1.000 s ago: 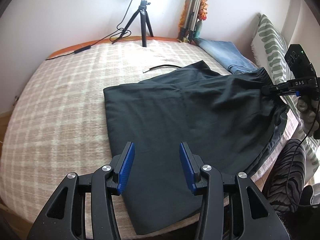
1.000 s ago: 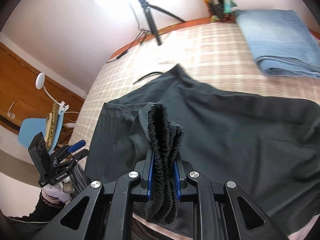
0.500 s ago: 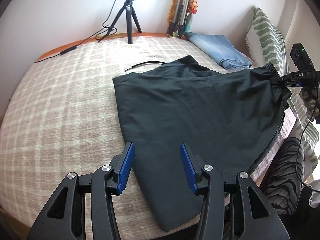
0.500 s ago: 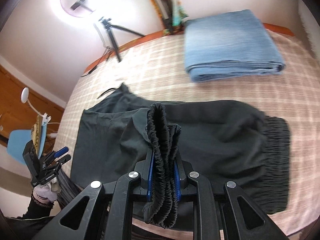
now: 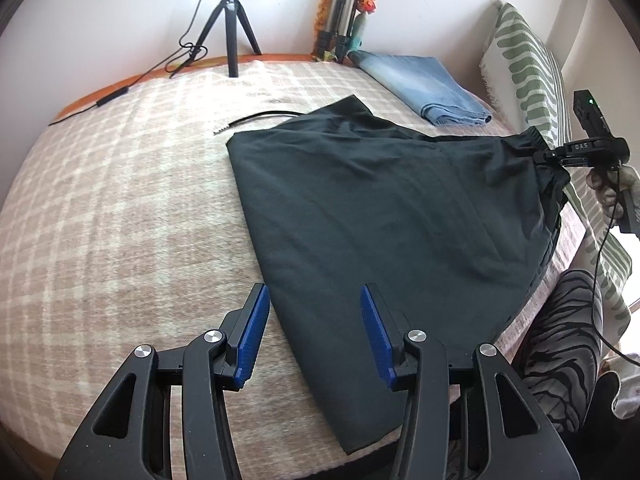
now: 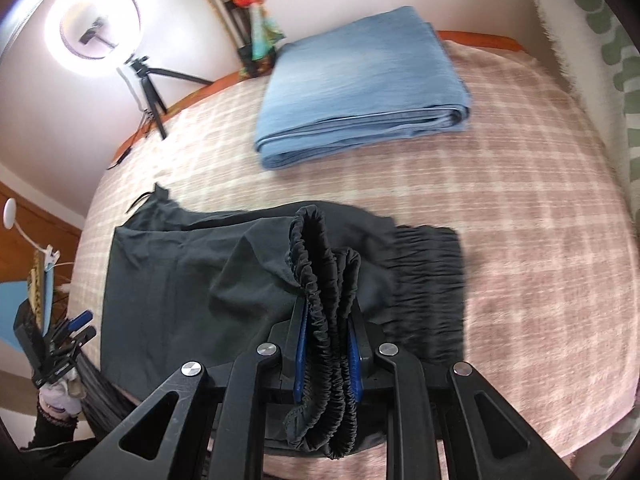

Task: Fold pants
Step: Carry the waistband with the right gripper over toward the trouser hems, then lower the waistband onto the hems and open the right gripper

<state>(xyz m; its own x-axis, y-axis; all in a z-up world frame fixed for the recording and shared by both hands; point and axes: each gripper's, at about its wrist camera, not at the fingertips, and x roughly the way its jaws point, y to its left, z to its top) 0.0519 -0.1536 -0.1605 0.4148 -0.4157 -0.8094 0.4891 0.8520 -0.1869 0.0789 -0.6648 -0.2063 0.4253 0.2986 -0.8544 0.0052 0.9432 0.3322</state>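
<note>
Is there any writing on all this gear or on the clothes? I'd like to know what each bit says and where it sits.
"DAS": white letters on the black body of the right gripper, seen from the left wrist.
White print on the left gripper, seen from the right wrist: too small to read.
No writing shows on the black pants, folded blue jeans or plaid blanket.

Dark pants (image 5: 384, 216) beneath wide-gaped left gripper (image 5: 314, 334)
</note>
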